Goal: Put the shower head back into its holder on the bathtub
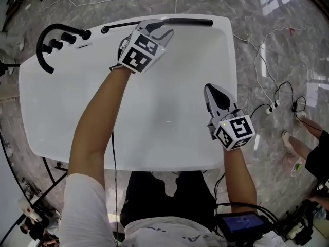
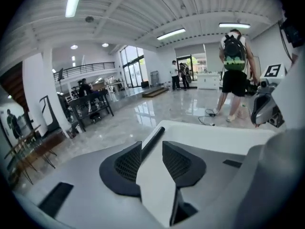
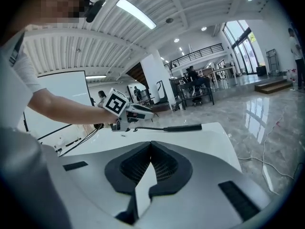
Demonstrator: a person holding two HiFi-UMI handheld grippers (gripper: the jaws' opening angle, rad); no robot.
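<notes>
At the far left corner of the white bathtub (image 1: 169, 86) stands a black curved faucet (image 1: 43, 50), with black knobs (image 1: 67, 36) just beside it. Next to them, the left hand-held gripper (image 1: 163, 29) is over the far rim. In the left gripper view its jaws are released and stand apart, and the pads press on nothing. The black shower head (image 1: 187, 21) lies flat along the far rim. Its handle shows in the gap just ahead of the left fingertips (image 2: 138, 147), but I cannot tell if they touch it. More to the right, the right hand-held gripper (image 1: 209, 89) hangs over the bathtub, well apart from the shower head. It is clenched and empty, its jaw tips meeting. On the floor at the right lie white cables (image 1: 267, 71).
</notes>
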